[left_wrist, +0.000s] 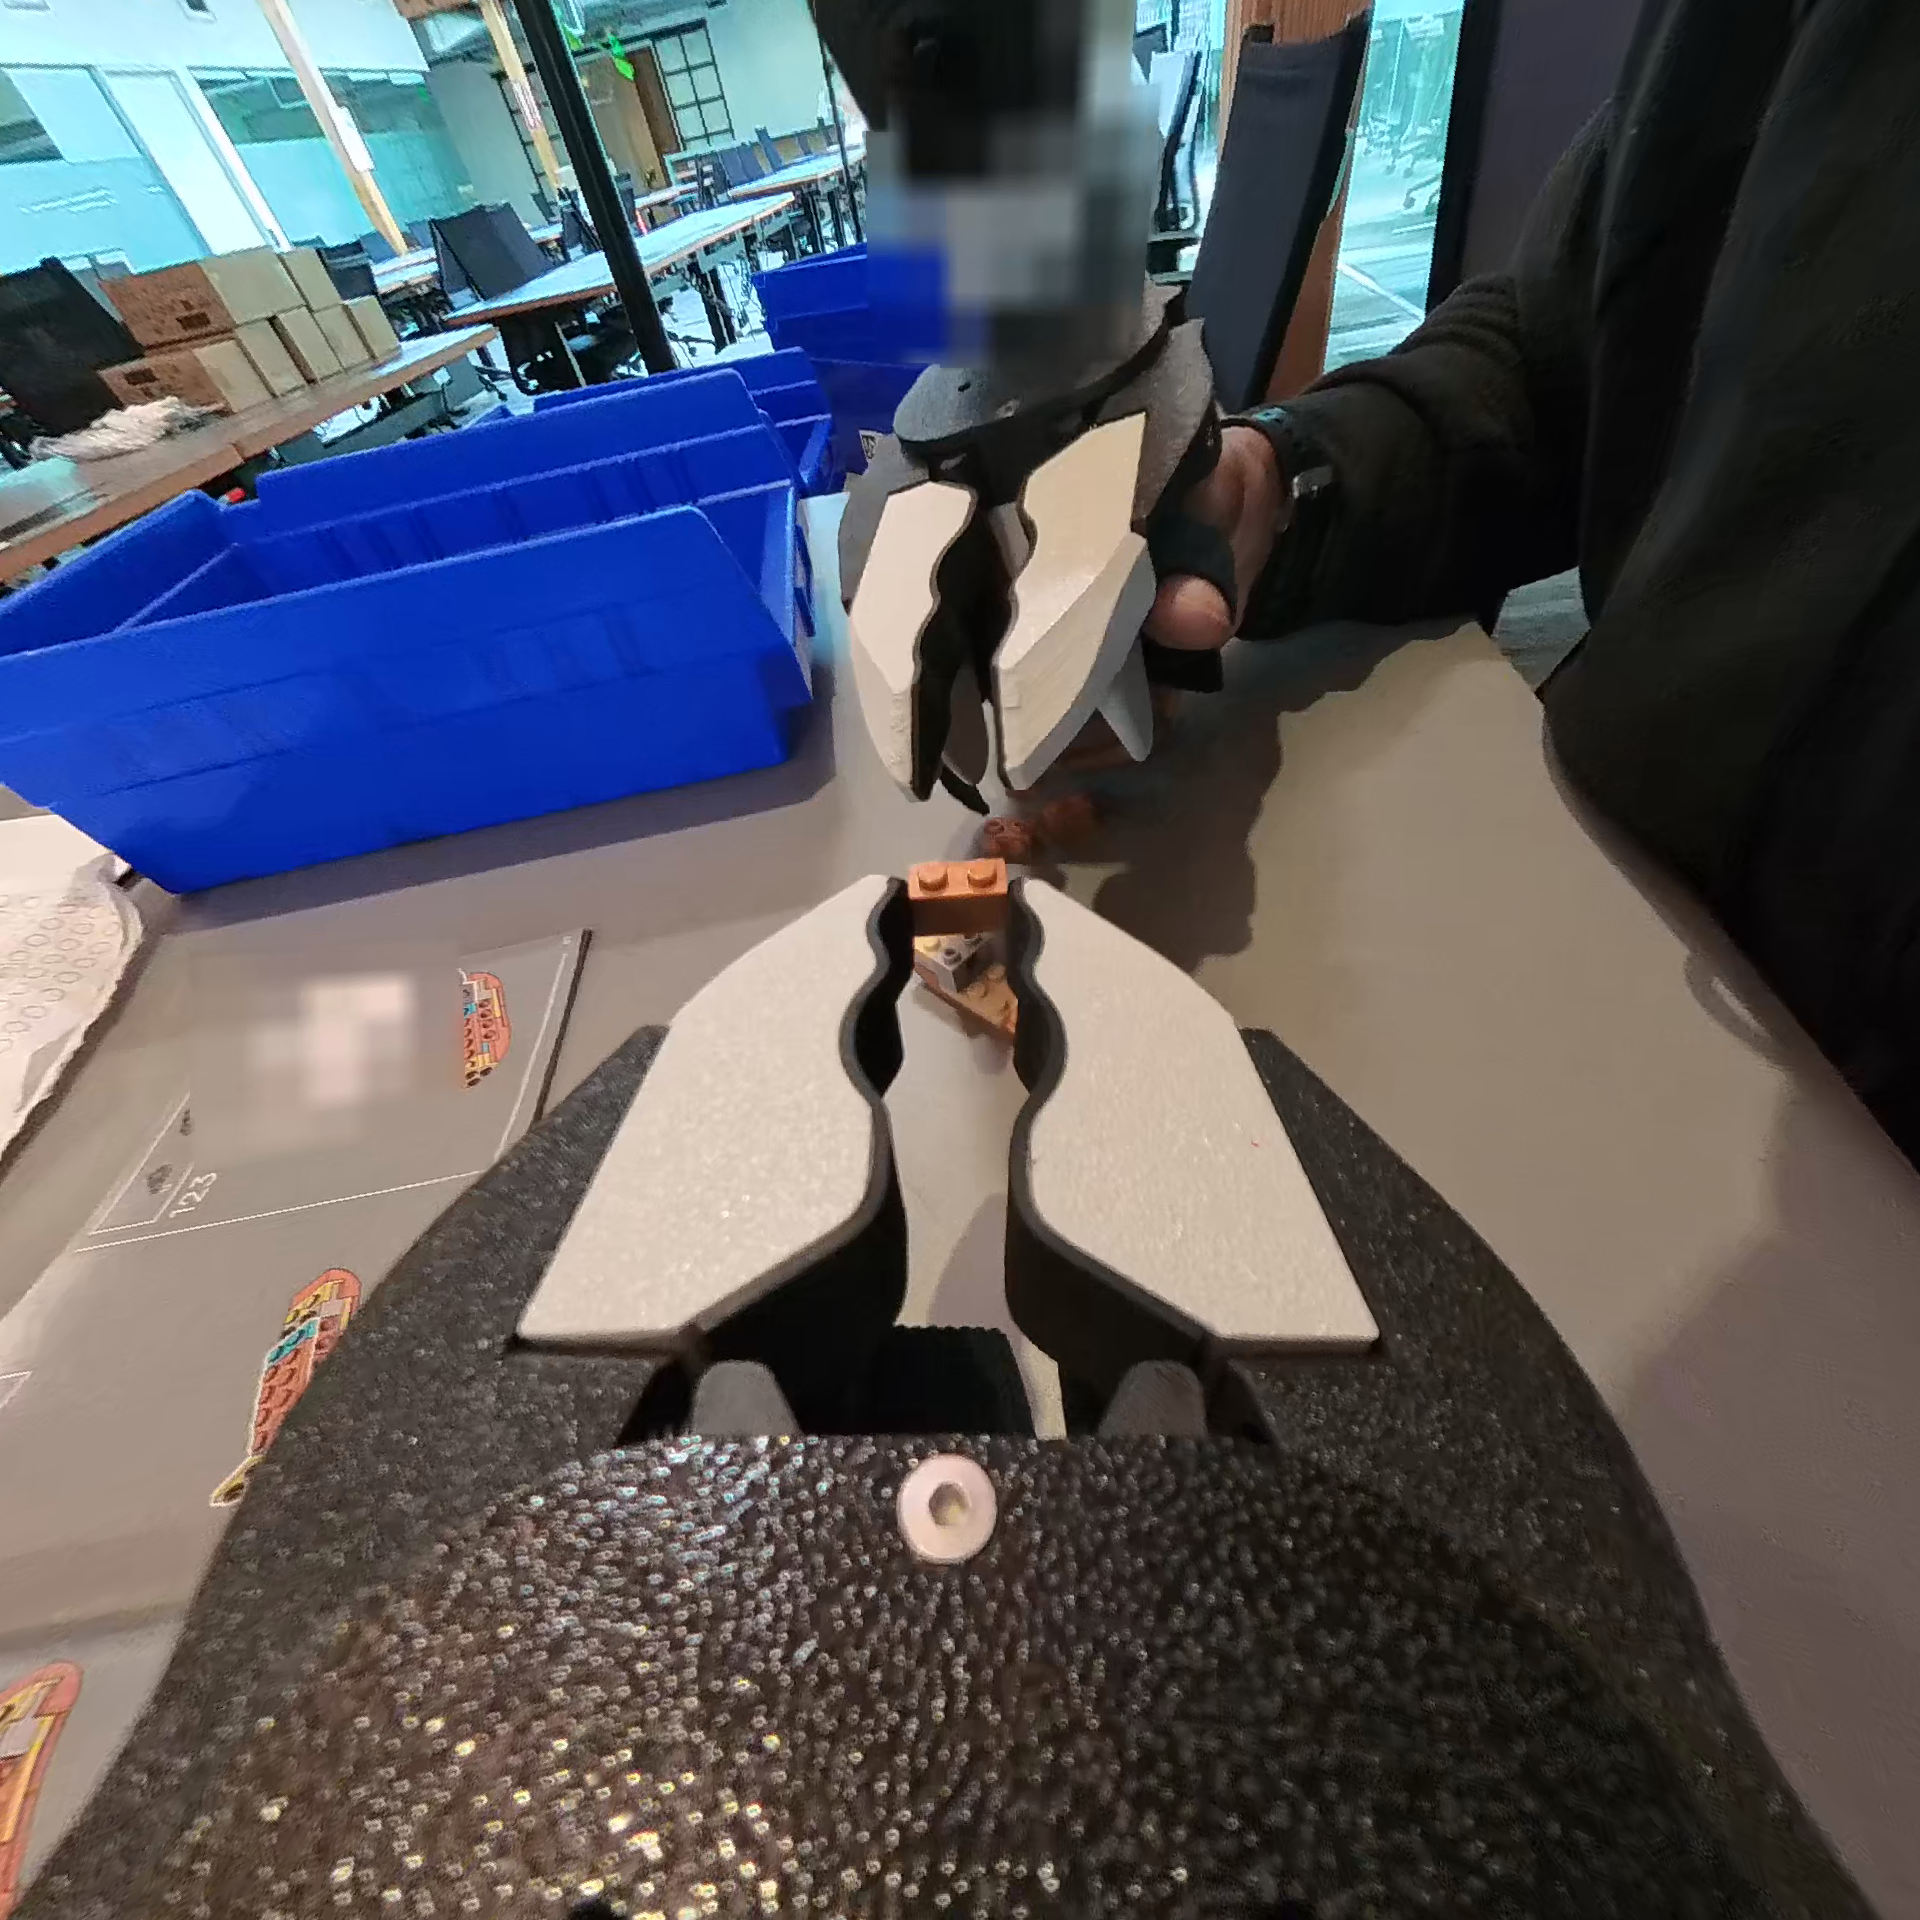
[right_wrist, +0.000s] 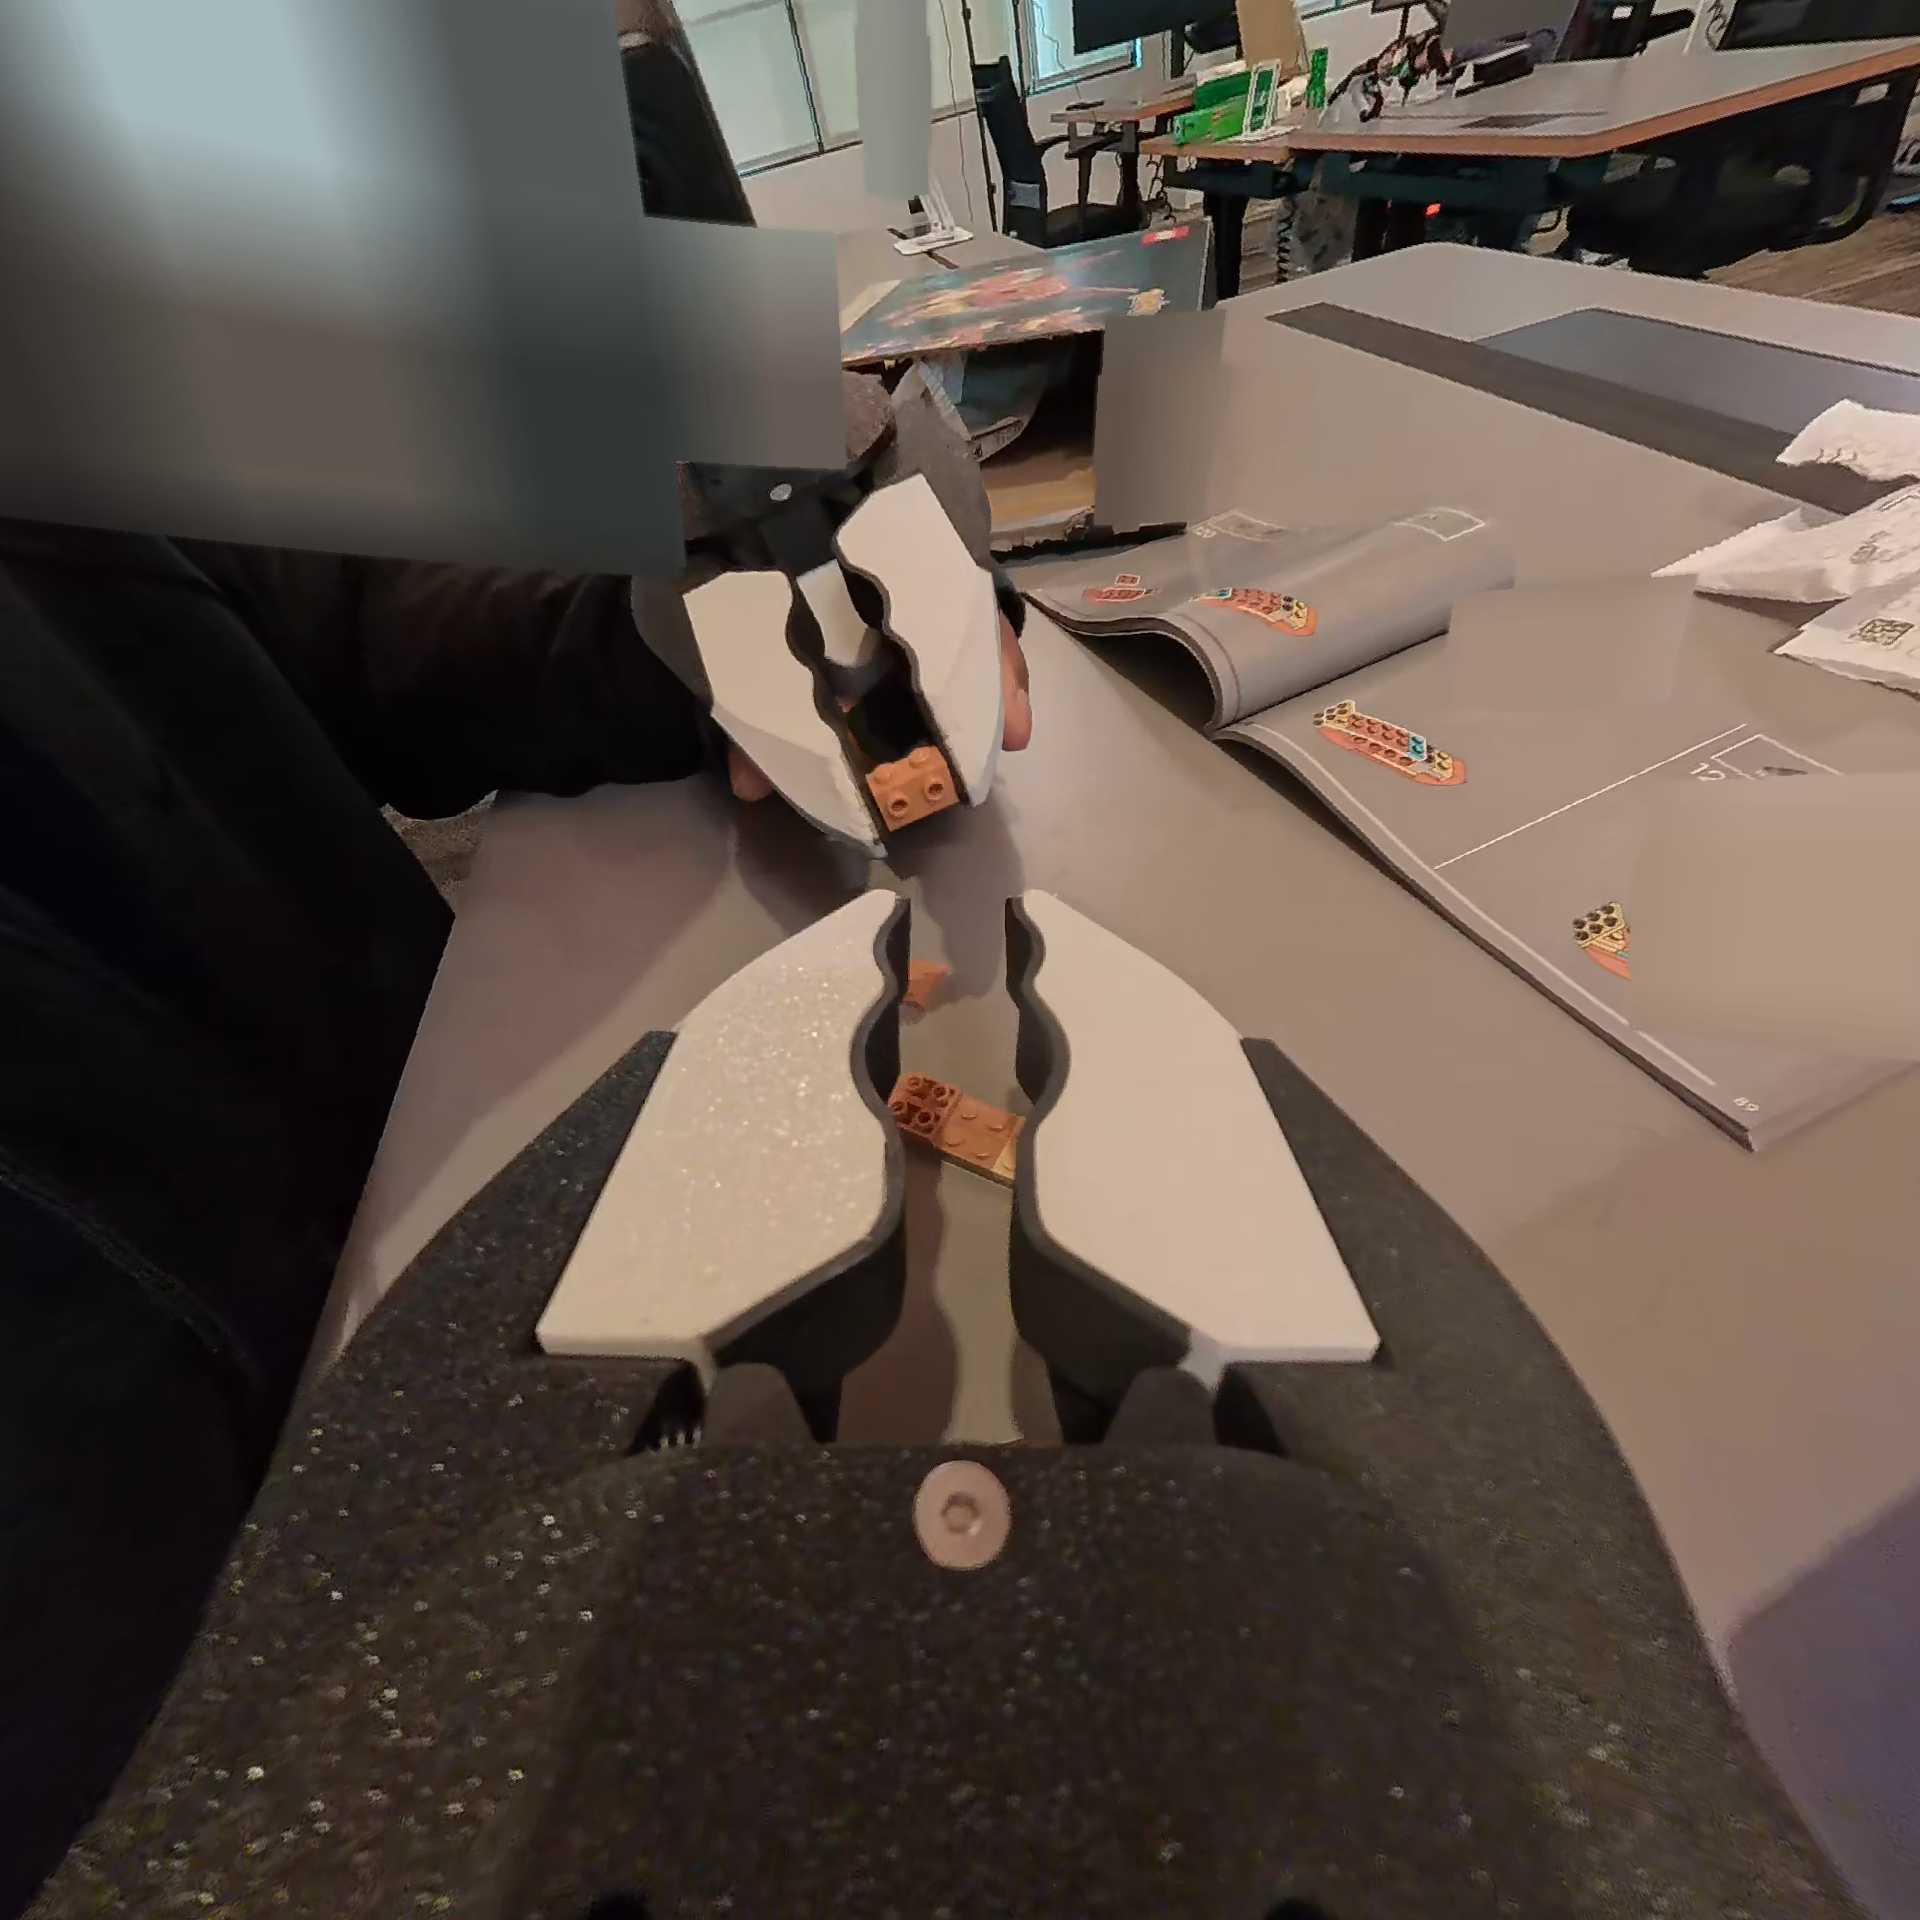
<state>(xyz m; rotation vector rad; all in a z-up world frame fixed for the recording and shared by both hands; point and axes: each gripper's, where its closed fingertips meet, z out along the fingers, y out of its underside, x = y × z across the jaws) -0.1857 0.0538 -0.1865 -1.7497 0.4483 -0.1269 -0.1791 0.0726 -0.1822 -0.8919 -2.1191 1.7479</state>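
Here, left gripper (left_wrist: 956, 894) level, pinching brown brick (left_wrist: 958, 900)

Blue bins (left_wrist: 416, 665), open booklet (right_wrist: 1455, 790), torn box (right_wrist: 1039, 312), grey table (right_wrist: 1351, 1299).

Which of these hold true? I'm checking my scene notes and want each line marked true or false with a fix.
1. The left gripper grips a brown two-stud brick. True.
2. The right gripper holds a brick. False: nothing sits between its fingertips.
3. Blue bins stand on the table. True.
4. The instruction booklet is closed. False: it lies open.
5. Loose brown pieces lie under the right gripper. True.
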